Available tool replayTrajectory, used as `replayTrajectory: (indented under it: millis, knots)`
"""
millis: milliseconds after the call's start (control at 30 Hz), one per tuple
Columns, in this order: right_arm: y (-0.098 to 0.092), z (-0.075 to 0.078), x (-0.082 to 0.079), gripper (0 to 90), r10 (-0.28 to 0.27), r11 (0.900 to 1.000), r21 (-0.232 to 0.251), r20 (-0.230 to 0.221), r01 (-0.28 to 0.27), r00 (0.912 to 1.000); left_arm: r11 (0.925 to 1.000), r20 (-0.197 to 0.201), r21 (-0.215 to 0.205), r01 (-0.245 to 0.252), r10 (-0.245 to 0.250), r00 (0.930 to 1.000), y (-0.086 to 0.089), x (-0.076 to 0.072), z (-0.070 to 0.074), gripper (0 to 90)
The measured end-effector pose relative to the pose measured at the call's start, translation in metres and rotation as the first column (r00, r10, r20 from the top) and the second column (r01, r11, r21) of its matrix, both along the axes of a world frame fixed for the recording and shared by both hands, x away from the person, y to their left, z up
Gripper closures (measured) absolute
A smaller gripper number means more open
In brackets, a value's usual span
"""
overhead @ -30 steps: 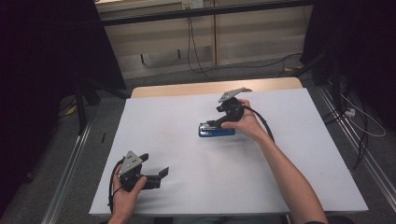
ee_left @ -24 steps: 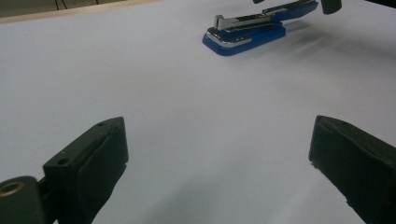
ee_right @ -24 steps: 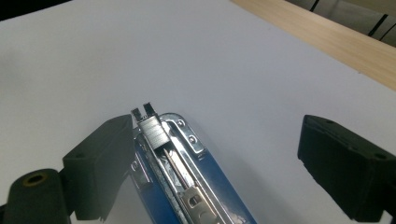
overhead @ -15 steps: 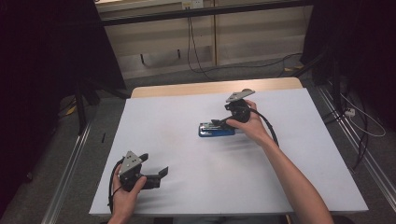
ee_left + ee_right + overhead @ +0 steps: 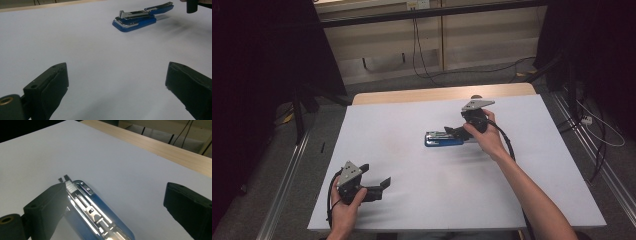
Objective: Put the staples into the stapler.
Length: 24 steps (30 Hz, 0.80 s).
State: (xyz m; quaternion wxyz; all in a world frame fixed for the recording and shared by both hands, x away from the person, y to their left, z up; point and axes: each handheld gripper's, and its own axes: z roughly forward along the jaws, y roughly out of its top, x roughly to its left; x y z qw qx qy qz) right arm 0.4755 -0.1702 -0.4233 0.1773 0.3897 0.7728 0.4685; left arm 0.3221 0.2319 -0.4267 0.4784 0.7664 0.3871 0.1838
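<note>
A blue stapler [image 5: 443, 138] lies flat near the middle of the white table [image 5: 422, 210], its chrome staple channel facing up. My right gripper [image 5: 452, 131] is at the stapler's right end. Its jaws have just been opening and now stand wide. In the right gripper view the stapler [image 5: 92, 207] lies beside the left jaw and partly between the jaws of my right gripper [image 5: 117, 202], with no pad pressing on it. My left gripper [image 5: 376, 175] rests open near the front left of the table. In the left gripper view nothing lies between the jaws of my left gripper [image 5: 117, 82], and the stapler [image 5: 135, 18] is far ahead.
A bare wooden strip [image 5: 437, 95] runs along the table's far edge. Metal rails [image 5: 287, 190] flank the table on the floor. Cables [image 5: 592, 130] lie on the floor at the right and behind. Dark curtains hang on both sides.
My right hand has drawn back to the right along the stapler, and its jaws have spread. The stapler and my left gripper have stayed where they were.
</note>
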Motion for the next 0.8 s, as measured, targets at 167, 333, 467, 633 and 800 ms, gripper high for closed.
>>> replayTrajectory:
  millis: [167, 333, 467, 633, 800]
  knots:
    - [-0.007, -0.001, -0.006, 5.3, -0.047, 0.999, 0.010, 0.015, 0.047, 0.9988, 1.0000, 0.007, 0.006, 0.003, -0.003, 1.0000, 0.000, 0.000, 0.001, 4.8]
    - [-0.016, 0.001, -0.014, 5.3, -0.088, 0.996, -0.014, 0.041, 0.089, 0.9953, 1.0000, 0.010, 0.008, 0.003, -0.003, 0.9999, 0.000, -0.001, 0.001, 4.8]
    - [-0.024, 0.002, -0.021, 5.3, -0.120, 0.993, 0.001, 0.049, 0.120, 0.9916, 1.0000, 0.010, 0.002, -0.004, 0.004, 0.9999, 0.000, -0.001, 0.001, 4.8]
    - [-0.032, 0.003, -0.031, 5.2, -0.148, 0.989, 0.020, 0.062, 0.147, 0.9870, 1.0000, 0.010, 0.005, -0.006, 0.005, 0.9999, 0.000, -0.001, 0.001, 4.8]
    - [-0.037, 0.001, -0.041, 4.9, -0.163, 0.987, 0.019, 0.062, 0.162, 0.9847, 0.9998, 0.012, -0.007, -0.018, 0.018, 0.9998, 0.004, -0.003, 0.001, 4.9]
